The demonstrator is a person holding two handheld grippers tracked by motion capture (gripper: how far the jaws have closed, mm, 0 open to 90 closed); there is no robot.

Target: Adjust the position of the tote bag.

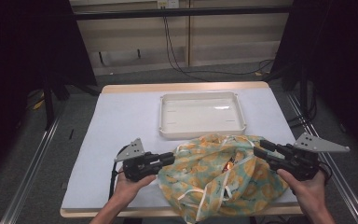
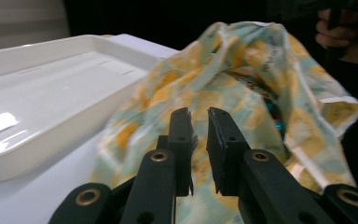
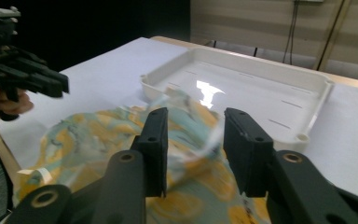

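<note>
The left gripper [image 1: 171, 157] has its jaws narrowly parted with nothing between them, tips at the left edge of the patterned cloth bag [image 1: 214, 175]. The right gripper [image 1: 259, 149] stands half open over the bag's right side, gripping nothing. The bag lies crumpled on the table [image 1: 121, 116], just in front of the white tray [image 1: 200, 133]

Legible text, labels, marks: none.
The patterned cloth bag [image 1: 216, 175] at the near edge of the table [image 1: 121, 121] carries a yellow print with no wording; dark marks in its folds are too blurred to read. The white tray [image 1: 201, 114] toward the far edge bears no lettering.
</note>
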